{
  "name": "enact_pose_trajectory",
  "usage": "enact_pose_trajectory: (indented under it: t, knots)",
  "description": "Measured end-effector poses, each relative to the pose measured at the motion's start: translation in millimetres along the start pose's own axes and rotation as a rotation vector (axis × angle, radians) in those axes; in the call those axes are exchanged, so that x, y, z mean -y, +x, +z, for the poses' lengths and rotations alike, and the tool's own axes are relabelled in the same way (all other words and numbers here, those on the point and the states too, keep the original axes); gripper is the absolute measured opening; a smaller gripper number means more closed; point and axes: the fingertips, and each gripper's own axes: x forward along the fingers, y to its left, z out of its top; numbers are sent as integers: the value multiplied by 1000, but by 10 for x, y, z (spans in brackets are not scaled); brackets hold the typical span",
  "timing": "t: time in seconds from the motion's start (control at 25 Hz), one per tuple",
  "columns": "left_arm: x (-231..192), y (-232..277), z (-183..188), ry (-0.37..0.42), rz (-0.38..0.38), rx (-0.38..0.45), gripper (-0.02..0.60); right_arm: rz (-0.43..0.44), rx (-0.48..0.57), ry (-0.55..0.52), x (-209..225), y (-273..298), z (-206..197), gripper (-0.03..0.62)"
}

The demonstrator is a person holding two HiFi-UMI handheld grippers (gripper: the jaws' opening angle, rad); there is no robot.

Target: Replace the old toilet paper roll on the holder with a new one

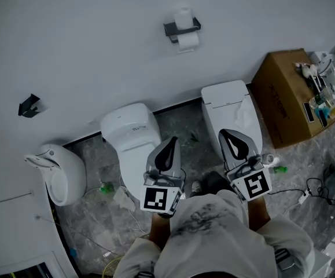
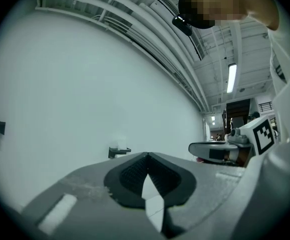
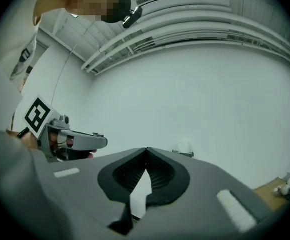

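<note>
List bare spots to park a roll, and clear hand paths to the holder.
Wall all around the holder is bare, so hands can come in from either side. The left toilet tank top looks free. The floor strip between it and the right toilet is mostly open. Crowded: cardboard box top, and the littered floor by the urinal.

White toilet (image 1: 131, 135) beside squarer toilet (image 1: 231, 112), both at wall. Urinal (image 1: 60, 169) further left. Cardboard box (image 1: 283, 97) at right, clutter (image 1: 326, 88) on top. Black bracket (image 1: 29, 105) on wall.
</note>
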Motion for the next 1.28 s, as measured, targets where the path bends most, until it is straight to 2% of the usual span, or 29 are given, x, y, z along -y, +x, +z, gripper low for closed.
enact_pose_trajectory:
  t: [0.48, 0.96, 1.28]
  knots:
    - [-270, 483, -65, -16, 6, -12, -11, 12, -21, 12, 309, 466, -189, -8]
    - [-658, 1356, -55, 1, 57, -42, -11, 67, -28, 48, 965, 1269, -302, -8]
    - [-854, 1921, -105, -18, 97, -52, -11, 109, -42, 55, 1419, 1728, -416, -8]
